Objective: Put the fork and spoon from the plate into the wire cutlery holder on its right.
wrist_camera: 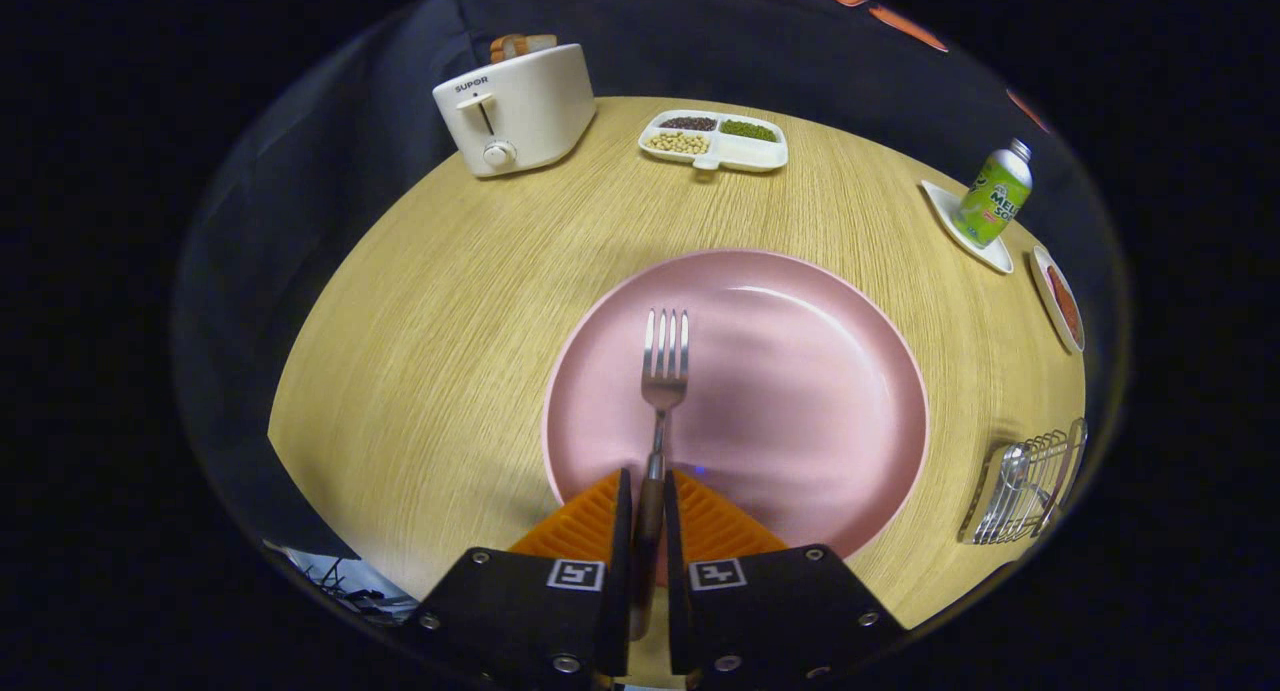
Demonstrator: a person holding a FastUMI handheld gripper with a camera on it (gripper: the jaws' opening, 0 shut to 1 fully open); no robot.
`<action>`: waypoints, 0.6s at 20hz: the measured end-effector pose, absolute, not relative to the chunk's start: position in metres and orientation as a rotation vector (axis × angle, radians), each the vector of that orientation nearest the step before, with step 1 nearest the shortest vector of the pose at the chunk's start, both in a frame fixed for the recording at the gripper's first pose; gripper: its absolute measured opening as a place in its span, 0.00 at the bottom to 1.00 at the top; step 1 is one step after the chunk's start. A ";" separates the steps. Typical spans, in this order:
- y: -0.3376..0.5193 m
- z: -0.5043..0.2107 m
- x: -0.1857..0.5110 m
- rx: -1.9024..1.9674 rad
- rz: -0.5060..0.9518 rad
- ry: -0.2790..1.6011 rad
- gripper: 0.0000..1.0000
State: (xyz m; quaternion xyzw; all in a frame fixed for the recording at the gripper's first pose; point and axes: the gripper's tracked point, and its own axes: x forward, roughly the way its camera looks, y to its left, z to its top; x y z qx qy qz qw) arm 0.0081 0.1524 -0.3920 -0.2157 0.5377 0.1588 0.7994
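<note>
A metal fork [664,366] with a wooden handle points away from me over the pink plate [800,371]. My gripper [646,496] is shut on the fork's handle, both fingers pressing it from either side. The tines reach toward the plate's middle. To the right of the plate, near the table's edge, stands the wire cutlery holder [1030,486]. A spoon [1010,471] sits inside it, bowl end up.
A white toaster [515,111] with bread stands at the far left of the round wooden table [430,321]. A divided tray of beans [715,139] lies at the back. A green bottle [992,196] on a white coaster and a small dish [1060,299] sit far right.
</note>
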 end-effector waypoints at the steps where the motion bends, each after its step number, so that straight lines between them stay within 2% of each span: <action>1: 0.155 -0.393 0.009 -0.467 0.353 1.145 0.14; 5: 0.153 -0.394 0.006 -0.445 0.343 1.164 0.06; 12: 0.163 -0.379 0.013 -0.367 0.335 1.134 0.04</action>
